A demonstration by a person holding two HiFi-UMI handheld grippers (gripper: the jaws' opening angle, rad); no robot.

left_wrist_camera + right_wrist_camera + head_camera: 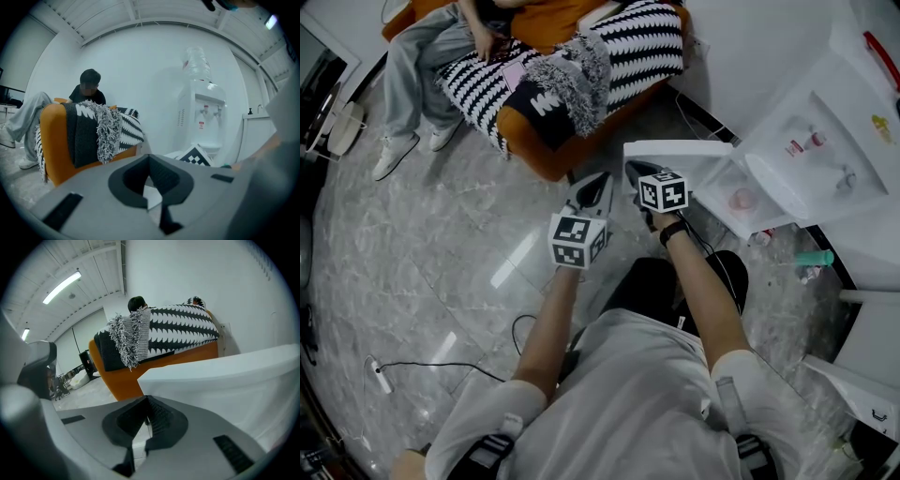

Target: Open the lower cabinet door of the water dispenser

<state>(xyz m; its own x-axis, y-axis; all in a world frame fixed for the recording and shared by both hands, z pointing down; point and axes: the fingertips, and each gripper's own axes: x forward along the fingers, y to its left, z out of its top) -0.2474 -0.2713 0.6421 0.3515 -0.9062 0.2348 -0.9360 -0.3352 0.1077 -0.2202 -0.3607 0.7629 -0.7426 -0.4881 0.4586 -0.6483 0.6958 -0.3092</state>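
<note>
Grey marble floor [469, 244] runs under the white water dispenser [825, 141], which stands against the wall at the right of the head view. Its lower cabinet door [675, 155] looks already swung out to the left, leaving the compartment open with something pinkish inside.

The right gripper [636, 172] sits just beside that door, jaws pressed together with nothing between them. Whether its tips touch the panel I cannot tell. The left gripper [595, 187] hovers close to the right one, also closed and empty. An orange sofa [534, 150] with a striped blanket [647, 47] and a seated person [422, 56] lies beyond.

From here, I judge that a sideways nudge from the closed right jaws could push the door back toward shut, or the tips could slide off its smooth face.

Only the head view shows the opened compartment. The right gripper view shows only the door as a broad white slab, close on its right. The left gripper view alone shows the dispenser upright, with its bottle and taps.
</note>
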